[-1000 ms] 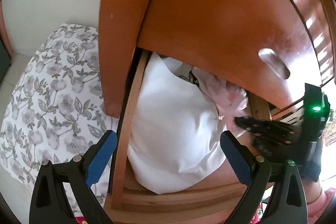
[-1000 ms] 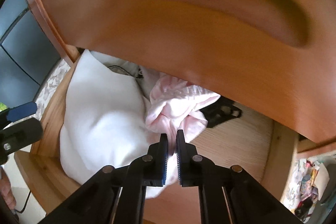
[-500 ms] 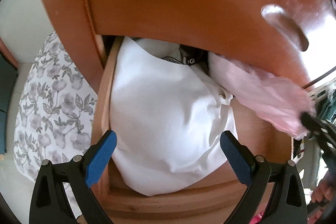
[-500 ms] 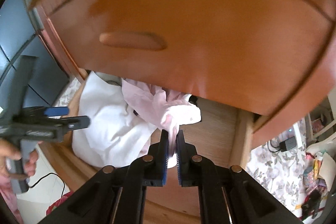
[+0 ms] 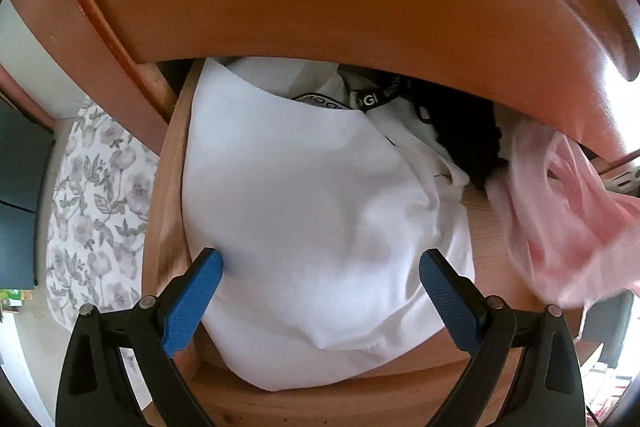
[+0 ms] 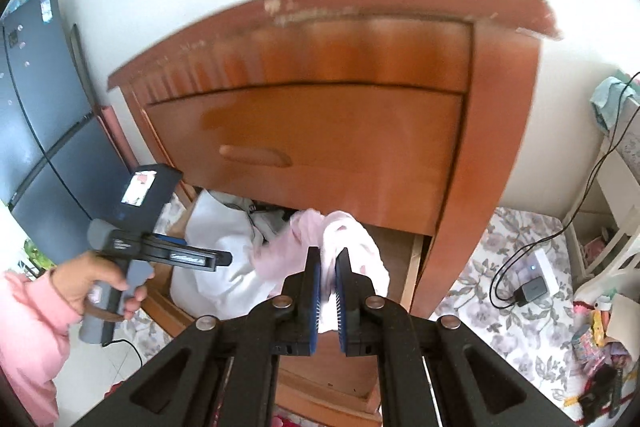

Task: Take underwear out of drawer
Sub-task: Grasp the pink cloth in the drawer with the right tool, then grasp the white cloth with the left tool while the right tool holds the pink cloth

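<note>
Wooden dresser (image 6: 340, 131) on floral mat (image 6: 500, 291), drawer (image 5: 168, 187) open, left gripper (image 5: 320, 267) fingers apart, right gripper (image 6: 327, 267) clamped on pink underwear (image 6: 344, 239).

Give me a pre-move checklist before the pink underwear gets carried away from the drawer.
1. Right gripper shut on the pink underwear: ok.
2. Underwear fully clear of the drawer: not ok, one end trails toward the drawer opening.
3. White garment left lying in the drawer: ok.
4. Left gripper open, holding nothing: ok.
5. Underwear free of the black garment: cannot tell.
</note>
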Demonstrator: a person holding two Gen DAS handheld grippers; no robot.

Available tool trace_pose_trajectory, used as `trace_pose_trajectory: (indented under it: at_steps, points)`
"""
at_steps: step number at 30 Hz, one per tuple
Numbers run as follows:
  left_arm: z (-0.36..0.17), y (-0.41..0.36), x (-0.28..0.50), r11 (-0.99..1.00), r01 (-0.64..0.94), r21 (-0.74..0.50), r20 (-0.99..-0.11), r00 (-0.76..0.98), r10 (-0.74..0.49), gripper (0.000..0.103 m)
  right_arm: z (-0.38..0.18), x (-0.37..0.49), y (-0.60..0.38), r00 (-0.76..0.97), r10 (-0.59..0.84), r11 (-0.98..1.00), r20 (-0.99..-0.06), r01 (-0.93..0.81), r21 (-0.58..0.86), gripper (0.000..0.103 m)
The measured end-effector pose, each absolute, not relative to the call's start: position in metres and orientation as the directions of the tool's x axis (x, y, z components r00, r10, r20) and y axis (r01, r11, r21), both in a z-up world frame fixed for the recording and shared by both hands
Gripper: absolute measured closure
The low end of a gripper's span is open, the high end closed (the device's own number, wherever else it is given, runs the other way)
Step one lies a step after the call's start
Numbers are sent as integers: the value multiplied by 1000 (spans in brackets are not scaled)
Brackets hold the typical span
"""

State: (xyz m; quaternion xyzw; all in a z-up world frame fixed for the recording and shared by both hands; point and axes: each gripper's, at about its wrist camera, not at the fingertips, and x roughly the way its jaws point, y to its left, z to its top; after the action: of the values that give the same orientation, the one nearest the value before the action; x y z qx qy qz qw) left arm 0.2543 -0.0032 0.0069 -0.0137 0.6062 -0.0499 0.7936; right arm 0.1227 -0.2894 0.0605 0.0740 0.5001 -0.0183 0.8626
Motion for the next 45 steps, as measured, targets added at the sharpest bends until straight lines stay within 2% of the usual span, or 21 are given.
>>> trace_pose_trajectory:
  at_steps: [18,23,30,34,37,45]
  points:
    - [-27,-32,289,998,65,21,-985,172,10,4,45,112,-288,467,88,985,-880,89,146,96]
    - [-29,-32,290,997,82,1,-983,182,-14,20,42,110,-288,457,92,984,-885,95,151,96]
    - [-24,-38,282,992,122,-8,-972,232,-36,59,44,106,-288,452,87,984,-888,99,147,96]
    - [-11,-39,269,990,143,-18,-960,275,-57,74,42,103,-289,444,89,983,-892,105,150,96]
    - [0,-33,260,987,152,-44,-949,303,-89,80,41,101,-289,441,87,982,-893,111,151,96]
    - [26,-11,239,980,145,-134,-912,370,-179,84,45,100,-283,442,89,981,-893,117,156,96]
